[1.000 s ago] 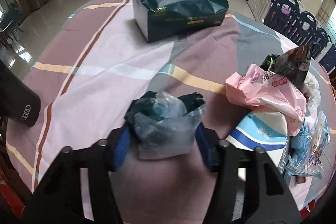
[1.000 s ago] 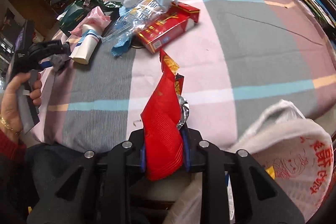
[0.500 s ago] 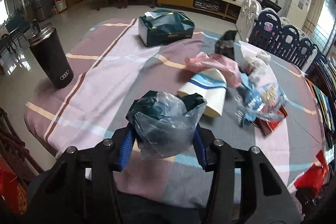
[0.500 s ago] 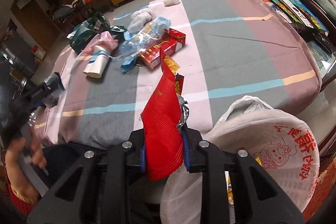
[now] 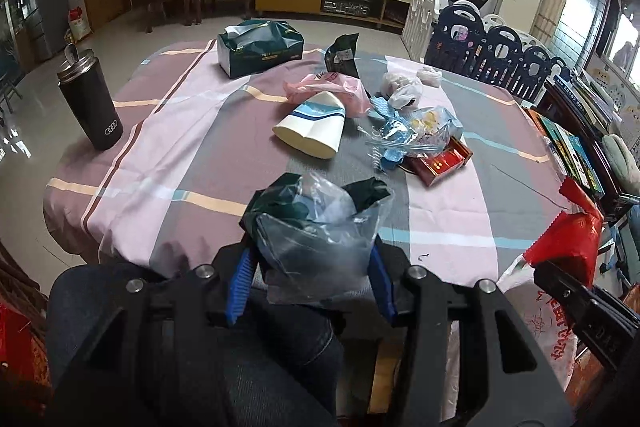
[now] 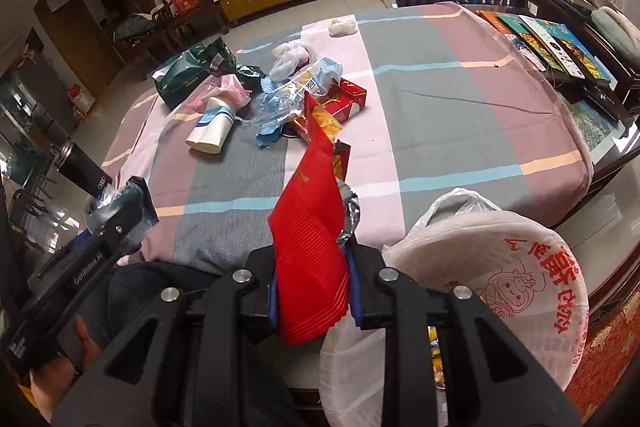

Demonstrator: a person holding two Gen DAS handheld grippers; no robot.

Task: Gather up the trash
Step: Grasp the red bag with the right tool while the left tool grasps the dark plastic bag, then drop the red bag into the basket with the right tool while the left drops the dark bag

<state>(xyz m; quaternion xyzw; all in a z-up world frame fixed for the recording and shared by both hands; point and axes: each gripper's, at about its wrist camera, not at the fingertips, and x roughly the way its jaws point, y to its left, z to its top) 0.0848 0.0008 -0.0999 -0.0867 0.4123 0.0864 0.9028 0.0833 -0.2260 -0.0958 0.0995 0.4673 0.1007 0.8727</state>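
Note:
My left gripper (image 5: pixel 310 269) is shut on a crumpled clear-and-dark-green plastic wrapper (image 5: pixel 316 227), held off the near table edge above the person's lap. My right gripper (image 6: pixel 314 287) is shut on a red foil snack wrapper (image 6: pixel 310 239), beside a white plastic trash bag (image 6: pixel 500 287) with red print that hangs at the table's near right. The red wrapper (image 5: pixel 568 243) and bag (image 5: pixel 540 319) also show in the left wrist view. More trash lies mid-table: a paper cup (image 5: pixel 312 131), a pink bag (image 5: pixel 336 89), a clear blue-printed wrapper (image 5: pixel 412 133), a red box (image 5: pixel 440 163).
A green tissue box (image 5: pixel 260 47) and a black tumbler (image 5: pixel 90 103) stand on the checked tablecloth (image 5: pixel 180 147). White crumpled tissues (image 5: pixel 404 89) lie at the far side. Books (image 6: pixel 552 43) lie on a side table to the right. Chairs and a TV cabinet stand behind.
My left gripper has pulled back from the table with the plastic wrapper, toward the lap. My right gripper has drawn back and up with the red wrapper, next to the trash bag.

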